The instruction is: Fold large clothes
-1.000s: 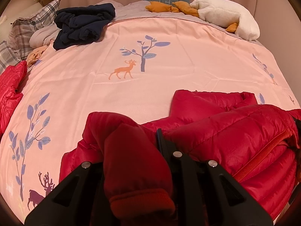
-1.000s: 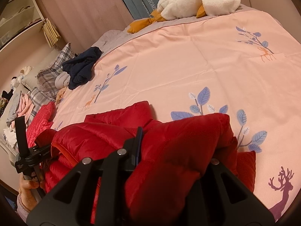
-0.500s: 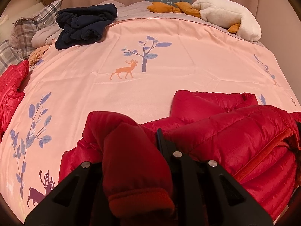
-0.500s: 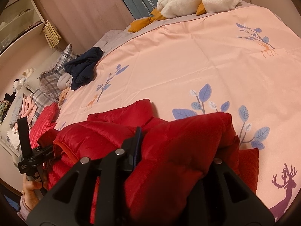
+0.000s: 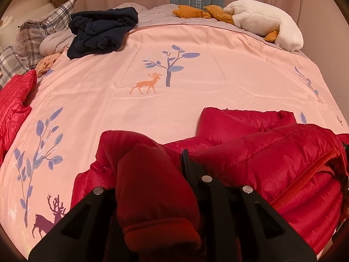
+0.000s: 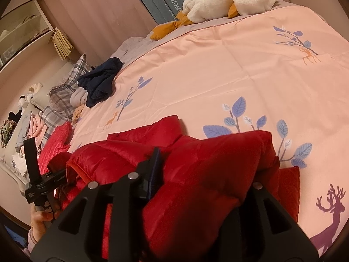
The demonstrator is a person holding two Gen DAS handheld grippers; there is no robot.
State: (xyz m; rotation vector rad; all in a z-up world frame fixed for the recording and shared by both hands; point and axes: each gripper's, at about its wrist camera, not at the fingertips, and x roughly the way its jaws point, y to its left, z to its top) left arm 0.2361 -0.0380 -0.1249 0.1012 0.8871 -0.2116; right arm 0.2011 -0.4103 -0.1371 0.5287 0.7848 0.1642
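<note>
Red down jacket (image 5: pixel 272 159): bunched at the near edge of the pink duvet (image 5: pixel 196 83), one cuffed sleeve clamped in the left gripper (image 5: pixel 152 174) and a thick padded fold clamped in the right gripper (image 6: pixel 205 174). Hazard: the slick, puffy shell is judged liable to slide out of either grip if the two are pulled apart unevenly, and trapped air could spring a fold open. Also noted: a second red garment (image 5: pixel 13 104) at the left edge, near enough to be snagged.

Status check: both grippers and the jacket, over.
Left gripper shut on red jacket cuff. Right gripper shut on its bulk. Pink duvet ahead bare.
</note>
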